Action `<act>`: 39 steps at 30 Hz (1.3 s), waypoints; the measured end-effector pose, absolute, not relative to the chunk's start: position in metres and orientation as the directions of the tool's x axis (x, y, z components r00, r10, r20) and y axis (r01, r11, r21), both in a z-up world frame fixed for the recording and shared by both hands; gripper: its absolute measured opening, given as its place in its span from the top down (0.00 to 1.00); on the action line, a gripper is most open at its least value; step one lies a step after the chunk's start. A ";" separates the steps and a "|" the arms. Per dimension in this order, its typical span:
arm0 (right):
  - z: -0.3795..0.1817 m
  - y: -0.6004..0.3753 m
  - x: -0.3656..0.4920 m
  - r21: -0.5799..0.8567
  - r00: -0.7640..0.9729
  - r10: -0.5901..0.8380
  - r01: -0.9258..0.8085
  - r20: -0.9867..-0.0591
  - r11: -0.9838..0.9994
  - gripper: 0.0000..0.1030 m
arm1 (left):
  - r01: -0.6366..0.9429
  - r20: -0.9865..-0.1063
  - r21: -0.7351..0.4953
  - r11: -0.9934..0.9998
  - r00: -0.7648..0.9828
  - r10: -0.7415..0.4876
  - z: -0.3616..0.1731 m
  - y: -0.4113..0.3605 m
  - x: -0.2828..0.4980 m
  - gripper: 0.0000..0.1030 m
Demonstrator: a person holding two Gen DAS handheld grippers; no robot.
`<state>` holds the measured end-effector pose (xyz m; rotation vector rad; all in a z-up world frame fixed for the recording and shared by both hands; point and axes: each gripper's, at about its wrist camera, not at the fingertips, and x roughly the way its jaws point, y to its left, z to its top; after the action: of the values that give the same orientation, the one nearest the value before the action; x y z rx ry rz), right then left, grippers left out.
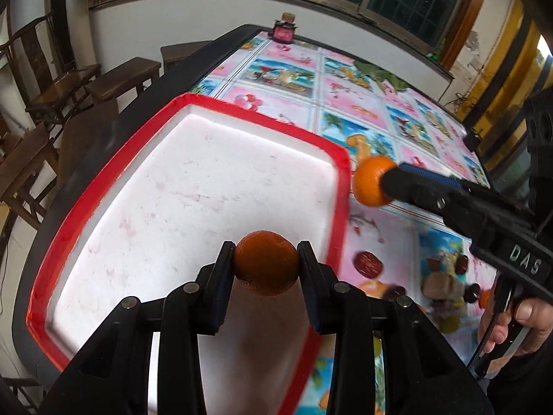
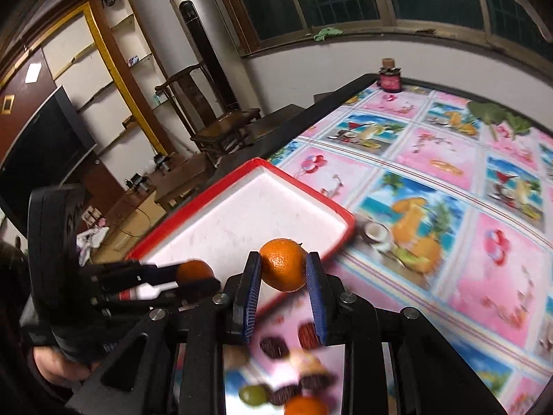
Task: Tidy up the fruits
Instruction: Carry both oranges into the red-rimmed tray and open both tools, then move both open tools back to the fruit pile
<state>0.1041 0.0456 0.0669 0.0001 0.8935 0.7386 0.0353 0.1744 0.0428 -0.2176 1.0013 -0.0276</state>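
My left gripper (image 1: pixel 266 263) is shut on an orange (image 1: pixel 266 264) and holds it above the near part of a white tray with a red rim (image 1: pixel 262 117). My right gripper (image 2: pixel 283 269) is shut on a second orange (image 2: pixel 283 264), just off the tray's right corner (image 2: pixel 345 218). In the left wrist view the right gripper (image 1: pixel 380 181) holds that orange (image 1: pixel 368 181) beside the tray's right edge. In the right wrist view the left gripper (image 2: pixel 204 278) and its orange (image 2: pixel 195 271) hang over the tray.
Red dates (image 1: pixel 368 263), a green grape (image 2: pixel 254 394), another orange (image 2: pixel 306 406) and other fruit lie on the patterned tablecloth (image 2: pixel 484 276) near me. A dark jar (image 2: pixel 390 77) stands at the table's far edge. Wooden chairs (image 1: pixel 58 79) stand left of the table.
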 end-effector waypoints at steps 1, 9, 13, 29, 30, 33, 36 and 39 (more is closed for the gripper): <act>0.063 0.052 0.112 0.299 0.393 0.586 -0.586 -0.709 0.753 0.74 | -0.081 -0.835 -0.196 0.977 0.536 -0.123 0.040 0.176 0.037 0.67; 0.040 0.082 0.142 0.278 0.361 0.558 -0.594 -0.747 0.755 0.74 | -0.106 -0.851 -0.202 0.974 0.512 -0.121 0.027 0.184 0.049 0.67; 0.030 0.087 0.148 0.272 0.349 0.547 -0.593 -0.761 0.757 0.74 | -0.105 -0.852 -0.205 0.973 0.508 -0.125 0.025 0.185 0.051 0.67; 0.027 0.077 0.147 0.280 0.362 0.537 -0.564 -0.761 0.777 0.65 | -0.118 -0.850 -0.215 0.969 0.512 -0.126 0.025 0.184 0.049 0.41; 0.029 0.076 0.146 0.283 0.365 0.540 -0.563 -0.758 0.777 0.63 | -0.121 -0.846 -0.213 0.970 0.518 -0.121 0.027 0.184 0.048 0.39; 0.036 0.070 0.140 0.290 0.377 0.548 -0.557 -0.747 0.778 0.63 | -0.123 -0.844 -0.205 0.971 0.524 -0.112 0.031 0.183 0.045 0.38; 0.046 0.060 0.128 0.300 0.392 0.556 -0.548 -0.733 0.781 0.62 | -0.121 -0.843 -0.192 0.974 0.529 -0.100 0.033 0.182 0.041 0.38; 0.056 0.045 0.111 0.317 0.410 0.572 -0.539 -0.710 0.780 0.57 | -0.116 -0.841 -0.187 0.976 0.532 -0.098 0.036 0.179 0.036 0.36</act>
<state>0.1106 0.0445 0.0562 0.0401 0.9103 0.7000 0.0359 0.1790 0.0357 -0.2309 1.0119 0.0108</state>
